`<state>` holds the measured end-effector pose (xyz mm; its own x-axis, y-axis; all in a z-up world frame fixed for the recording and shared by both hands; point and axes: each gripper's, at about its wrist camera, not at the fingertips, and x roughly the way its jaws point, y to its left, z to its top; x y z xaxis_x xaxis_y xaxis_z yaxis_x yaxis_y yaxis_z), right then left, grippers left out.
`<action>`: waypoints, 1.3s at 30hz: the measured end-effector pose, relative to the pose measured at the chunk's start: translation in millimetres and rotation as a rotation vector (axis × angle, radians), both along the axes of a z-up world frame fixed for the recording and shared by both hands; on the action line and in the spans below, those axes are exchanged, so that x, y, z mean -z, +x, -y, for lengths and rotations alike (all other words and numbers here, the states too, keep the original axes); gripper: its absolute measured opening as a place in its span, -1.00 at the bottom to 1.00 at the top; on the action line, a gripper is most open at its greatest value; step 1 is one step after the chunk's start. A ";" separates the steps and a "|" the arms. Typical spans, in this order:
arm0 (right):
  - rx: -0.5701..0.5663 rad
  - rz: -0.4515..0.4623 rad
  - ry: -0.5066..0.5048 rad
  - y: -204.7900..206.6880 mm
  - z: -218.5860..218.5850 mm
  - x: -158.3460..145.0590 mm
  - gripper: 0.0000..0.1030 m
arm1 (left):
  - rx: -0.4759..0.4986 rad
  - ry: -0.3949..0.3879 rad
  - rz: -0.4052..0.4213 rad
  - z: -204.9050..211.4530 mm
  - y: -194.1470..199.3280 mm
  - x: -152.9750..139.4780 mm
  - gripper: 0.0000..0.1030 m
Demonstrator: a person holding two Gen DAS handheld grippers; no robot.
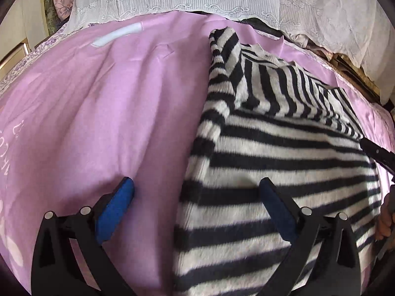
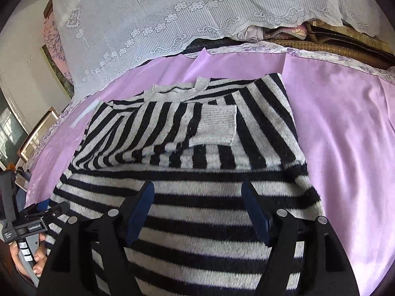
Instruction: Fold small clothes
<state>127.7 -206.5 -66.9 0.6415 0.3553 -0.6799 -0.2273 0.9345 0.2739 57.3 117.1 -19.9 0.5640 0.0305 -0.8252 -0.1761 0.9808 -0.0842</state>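
Gaping wide, both tongs (image 1: 196,192) (image 2: 197,197) empty above striped sweater (image 2: 187,148).

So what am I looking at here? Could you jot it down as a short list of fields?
garment: striped sweater, black and grey-white, sleeves folded in over the chest
surface: pink sheet
behind: white lace cover
left tool: open, holds nothing, over the sweater's left edge
right tool: open, holds nothing, over the sweater's lower half
fold: partly done

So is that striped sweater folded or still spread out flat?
Partly folded. The sweater has both sleeves turned in across its chest, one grey cuff lying on top; the lower body is still laid out flat.
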 end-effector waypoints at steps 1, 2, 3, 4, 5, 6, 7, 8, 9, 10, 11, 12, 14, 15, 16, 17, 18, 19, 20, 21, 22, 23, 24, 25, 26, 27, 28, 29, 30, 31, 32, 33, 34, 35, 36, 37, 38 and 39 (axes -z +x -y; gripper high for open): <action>-0.005 -0.007 -0.013 -7.0 -1.9 2.9 0.43 | 0.010 0.008 0.001 0.6 -8.9 0.2 0.91; -0.010 -0.016 -0.026 -14.4 -2.2 6.2 0.43 | 0.021 0.011 0.003 1.0 -16.5 0.3 0.91; -0.010 -0.023 -0.040 -22.2 -1.8 9.9 0.43 | 0.028 0.013 0.006 2.1 -23.7 0.3 0.91; -0.008 -0.027 -0.047 -29.3 -0.1 13.2 0.44 | 0.032 0.013 0.008 2.6 -29.4 0.2 0.91; -0.008 -0.029 -0.050 -38.2 2.2 16.2 0.44 | 0.038 0.012 0.009 3.2 -34.0 0.0 0.91; -0.011 -0.028 -0.054 -45.9 3.9 18.1 0.45 | 0.045 0.010 0.010 3.9 -37.8 -0.2 0.91; -0.012 -0.023 -0.060 -55.3 6.0 18.8 0.52 | 0.052 0.009 0.010 4.4 -40.8 -0.4 0.91; -0.014 -0.021 -0.065 -64.4 7.2 19.9 0.57 | 0.060 0.005 0.008 4.7 -43.5 -0.3 0.91; -0.022 -0.018 -0.073 -74.5 8.2 22.1 0.60 | 0.067 0.000 0.007 4.9 -46.7 -0.2 0.91; -0.026 -0.009 -0.094 -84.8 8.6 23.3 0.62 | 0.073 -0.006 0.007 5.7 -51.0 -0.3 0.91; -0.031 -0.002 -0.112 -95.1 9.3 23.1 0.62 | 0.080 -0.015 0.011 6.3 -55.7 -0.7 0.91; -0.032 0.008 -0.117 -106.4 10.3 21.5 0.62 | 0.090 -0.028 0.019 6.5 -62.0 -1.8 0.91; -0.004 0.043 -0.072 -131.4 21.2 15.3 0.62 | 0.111 -0.060 0.033 6.9 -75.6 -3.7 0.91; 0.003 0.054 -0.038 -141.3 28.9 11.6 0.62 | 0.123 -0.074 0.043 7.0 -83.3 -4.7 0.91; 0.016 0.069 -0.003 -152.9 38.0 9.0 0.62 | 0.133 -0.086 0.051 8.0 -89.5 -5.6 0.91; 0.041 0.078 0.019 -162.9 47.6 8.3 0.62 | 0.145 -0.106 0.055 9.2 -95.5 -6.4 0.91; 0.066 0.075 0.032 -170.4 56.2 10.0 0.62 | 0.158 -0.129 0.062 9.2 -101.3 -7.4 0.91; 0.081 0.061 0.048 -176.0 64.2 13.6 0.62 | 0.165 -0.150 0.066 9.9 -105.5 -8.2 0.91; 0.089 0.039 0.074 -179.6 71.6 17.9 0.62 | 0.172 -0.174 0.069 9.9 -110.3 -8.5 0.91; 0.093 0.016 0.108 -181.6 78.1 21.2 0.62 | 0.182 -0.200 0.071 10.9 -114.7 -8.8 0.91; 0.091 -0.002 0.147 -183.2 83.8 23.9 0.62 | 0.191 -0.225 0.075 11.3 -119.1 -8.9 0.91; 0.084 -0.016 0.179 -184.0 87.2 26.2 0.62 | 0.200 -0.245 0.080 12.0 -123.6 -9.0 0.91; 0.078 -0.026 0.199 -184.4 89.1 28.2 0.62 | 0.207 -0.263 0.082 12.7 -126.6 -9.0 0.91; 0.074 -0.032 0.210 -185.1 89.1 29.2 0.63 | 0.210 -0.280 0.083 12.6 -128.4 -9.1 0.91; 0.069 -0.036 0.215 -184.8 88.8 29.7 0.63 | 0.211 -0.301 0.085 11.9 -129.5 -9.3 0.91; 0.062 -0.037 0.216 -184.8 87.4 30.0 0.63 | 0.213 -0.321 0.087 10.8 -130.0 -9.5 0.91; 0.052 -0.038 0.219 -184.6 86.2 30.0 0.63 | 0.214 -0.338 0.088 9.7 -130.9 -9.6 0.91; 0.040 -0.042 0.227 -184.1 85.2 30.4 0.63 | 0.212 -0.359 0.085 7.4 -129.9 -9.3 0.91; 0.032 -0.047 0.234 -183.8 85.0 30.8 0.62 | 0.205 -0.391 0.084 4.3 -130.1 -9.7 0.91; 0.028 -0.054 0.239 -182.8 85.8 31.1 0.61 | 0.205 -0.428 0.084 1.6 -131.5 -10.8 0.91; 0.024 -0.062 0.249 -181.8 86.7 31.5 0.59 | 0.216 -0.450 0.081 1.1 -133.0 -12.4 0.91; 0.022 -0.069 0.260 -181.1 88.4 31.8 0.53 | 0.226 -0.449 0.074 2.3 -135.1 -14.7 0.90; 0.022 -0.077 0.269 -180.2 91.1 32.4 0.48 | 0.222 -0.452 0.070 3.4 -138.4 -16.7 0.88; 0.023 -0.086 0.276 -179.2 93.1 33.0 0.46 | 0.229 -0.473 0.072 4.9 -142.1 -19.2 0.88; 0.023 -0.092 0.284 -177.8 95.7 33.4 0.43 | 0.264 -0.509 0.070 7.7 -144.3 -21.5 0.85; 0.022 -0.099 0.294 -177.0 97.1 33.9 0.43 | 0.309 -0.546 0.054 13.7 -145.5 -22.1 0.85; 0.020 -0.104 0.299 -176.2 97.5 34.2 0.43 | 0.328 -0.533 0.030 21.2 -145.1 -21.2 0.85; 0.017 -0.106 0.299 -176.2 97.1 34.1 0.43 | 0.314 -0.474 0.005 27.9 -143.9 -18.0 0.85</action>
